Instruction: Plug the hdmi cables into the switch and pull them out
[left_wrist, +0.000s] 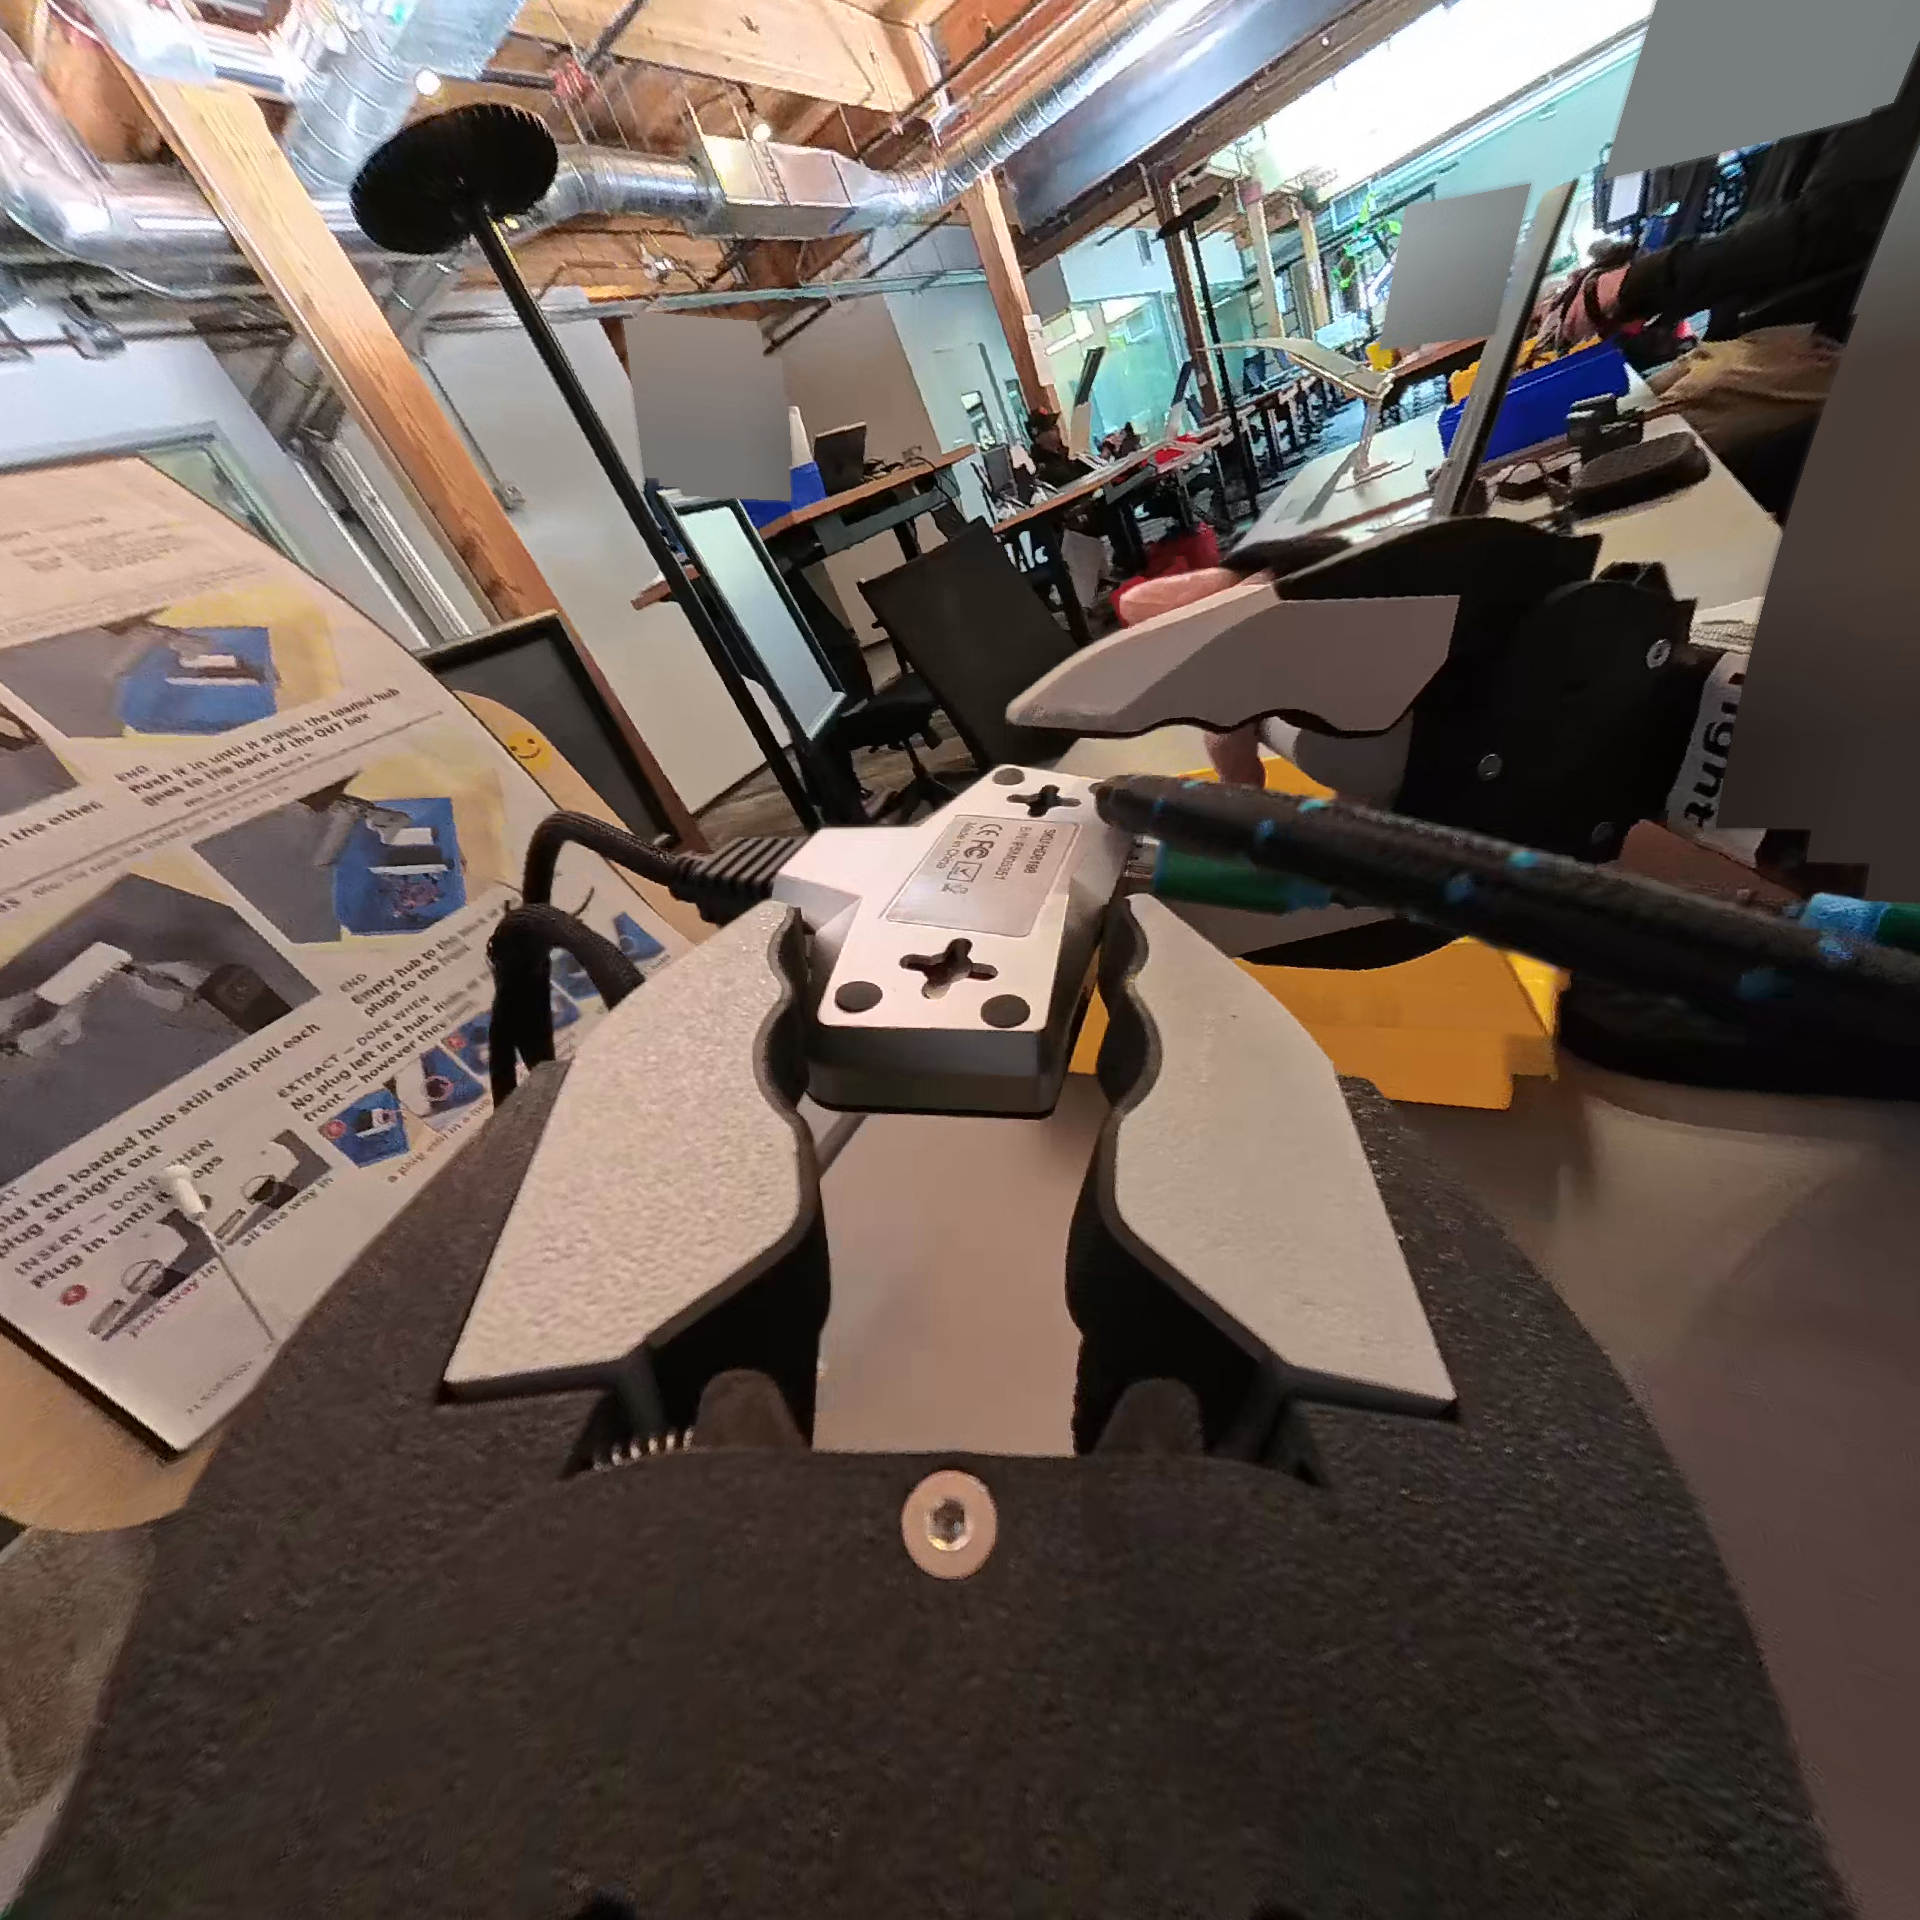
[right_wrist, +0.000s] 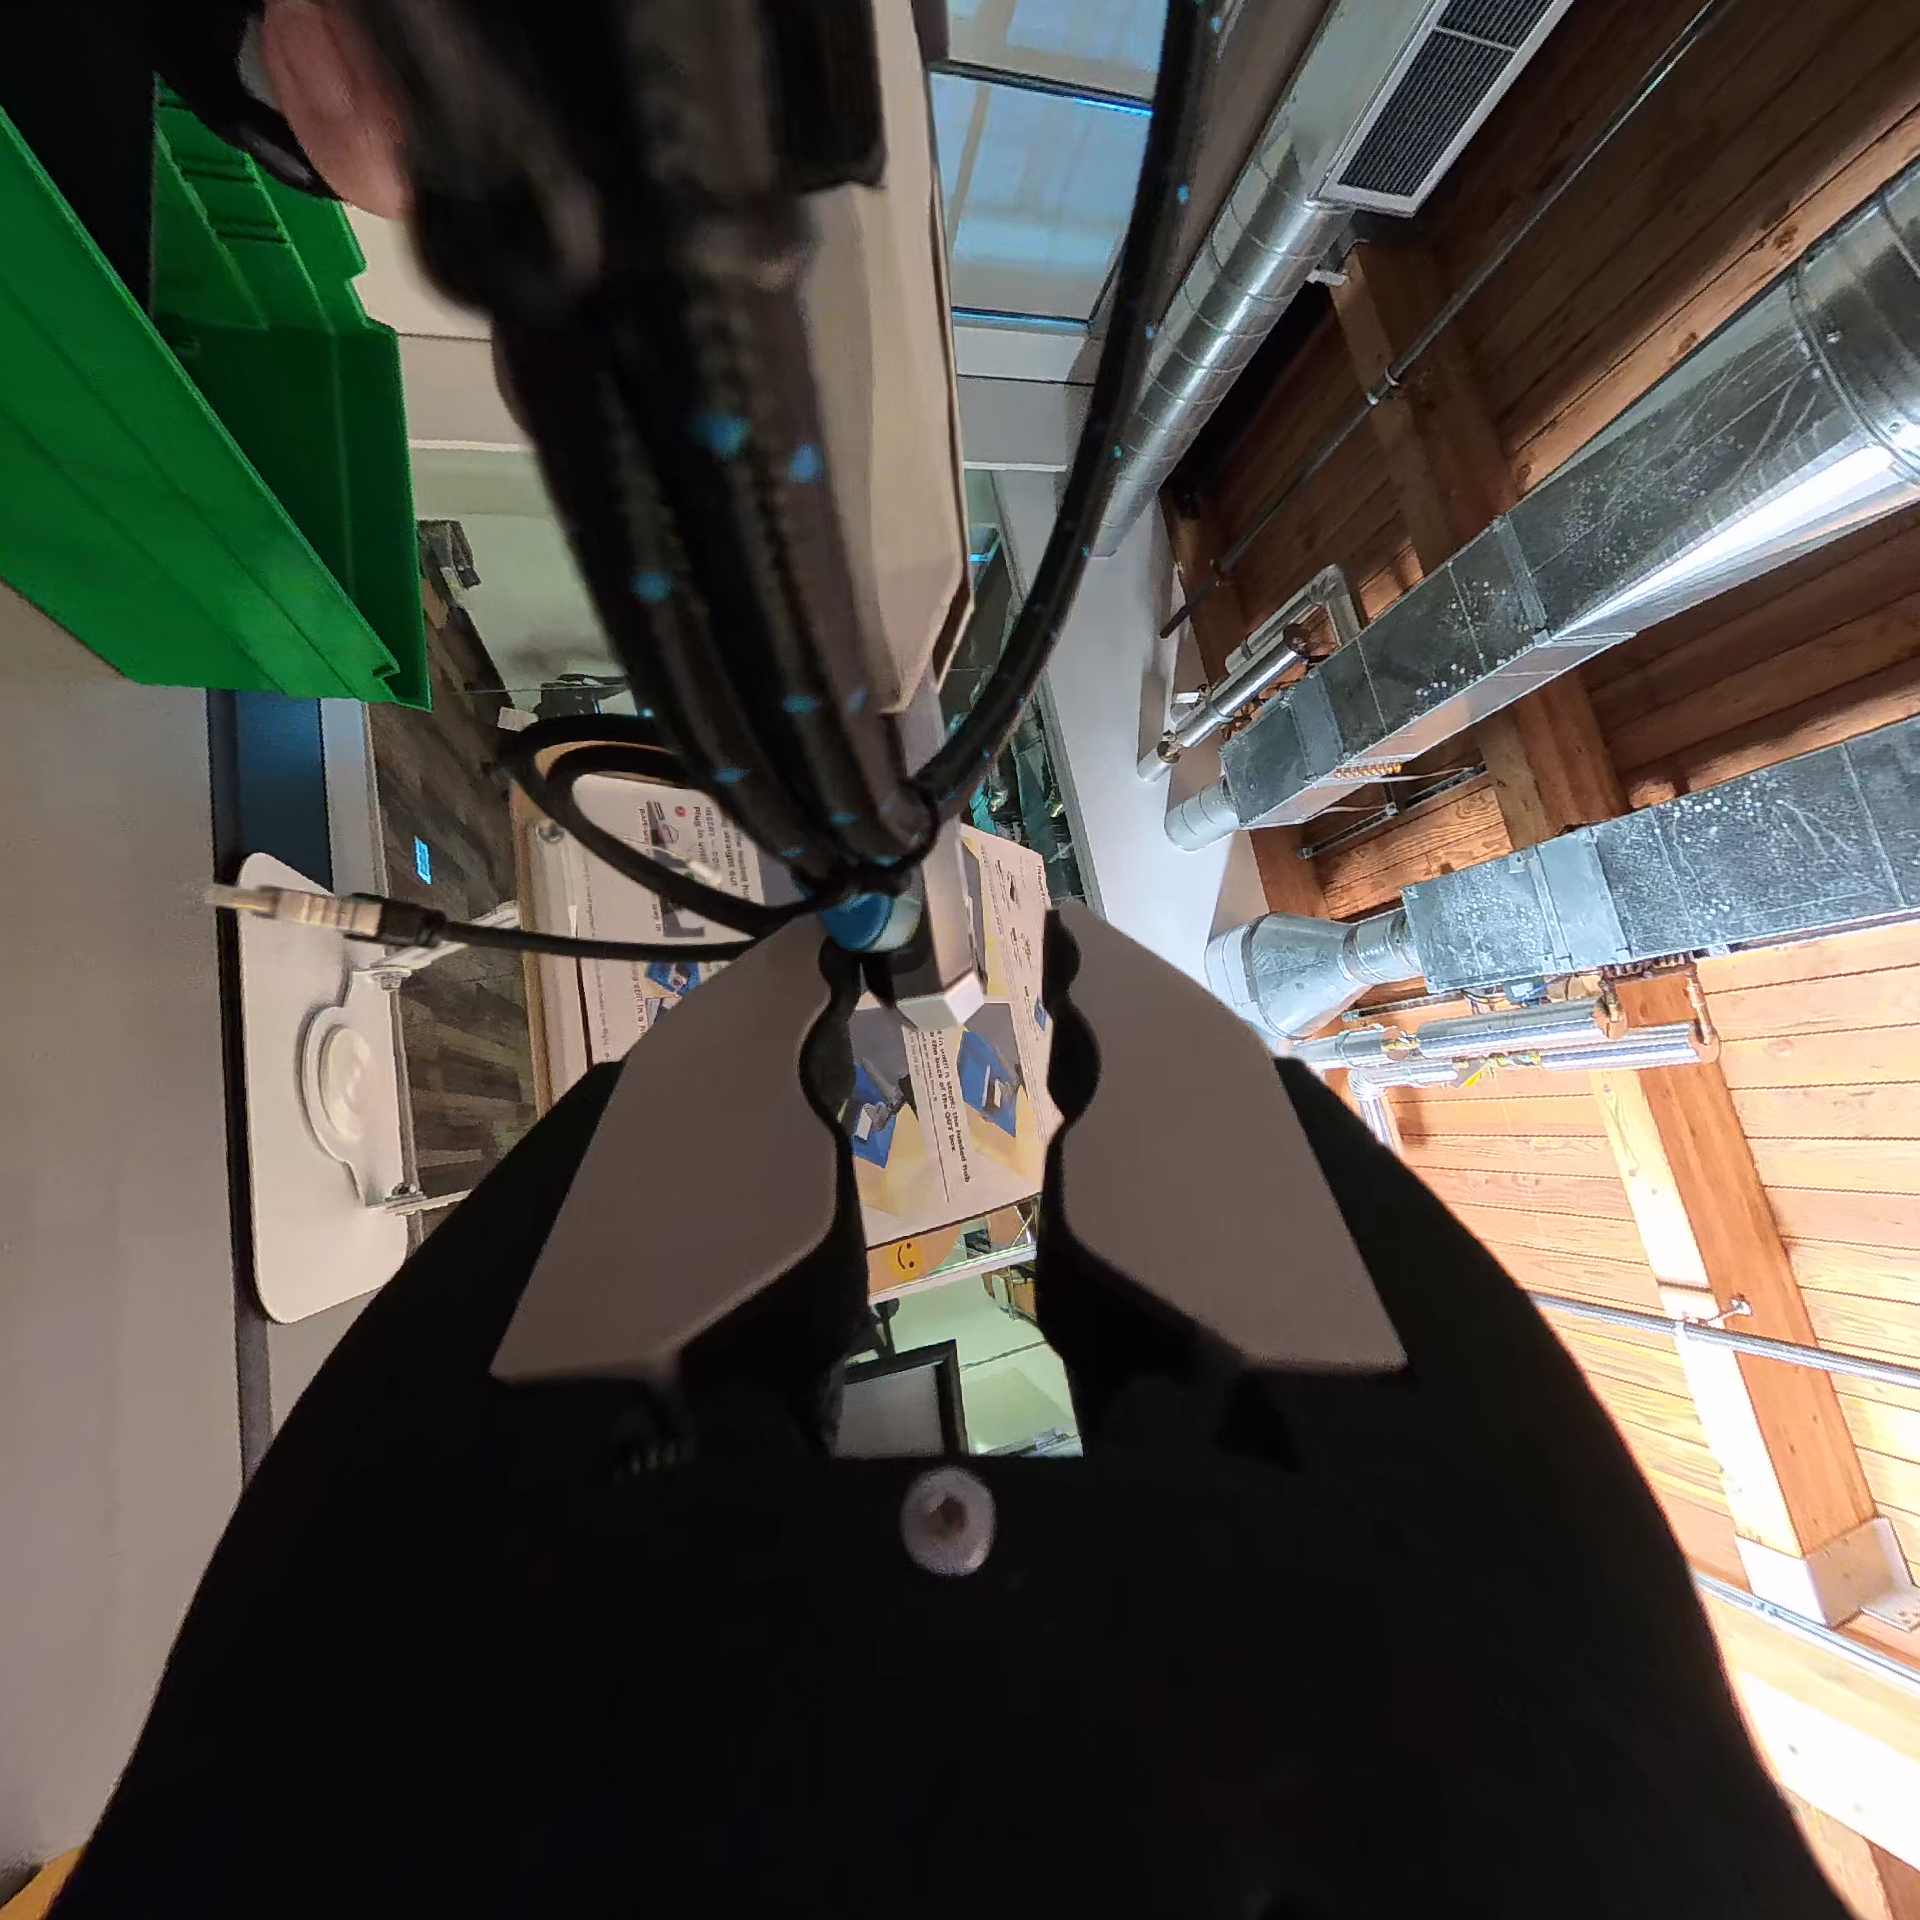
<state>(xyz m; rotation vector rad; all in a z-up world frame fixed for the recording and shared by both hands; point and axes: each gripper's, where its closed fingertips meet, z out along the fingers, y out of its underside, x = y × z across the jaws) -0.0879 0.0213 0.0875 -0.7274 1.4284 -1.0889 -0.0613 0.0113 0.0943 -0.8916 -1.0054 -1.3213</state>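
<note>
Fingers of my left gripper (left_wrist: 951, 997) squeeze the hard silver metal switch box (left_wrist: 951, 920) mid-frame. My right gripper (right_wrist: 940, 1023) gapes around the bendy black blue-flecked cable's (right_wrist: 717, 582) plug; grab there.

My left gripper (left_wrist: 951, 997) has a broad black textured body with one silver hex screw (left_wrist: 948, 1525) at its centre. Its two fingers (left_wrist: 644, 1153) are flat grey plates with wavy black inner edges. My right gripper (right_wrist: 940, 1023) is built alike: black body, grey scalloped fingers (right_wrist: 686, 1153), one screw (right_wrist: 945, 1519).
</note>
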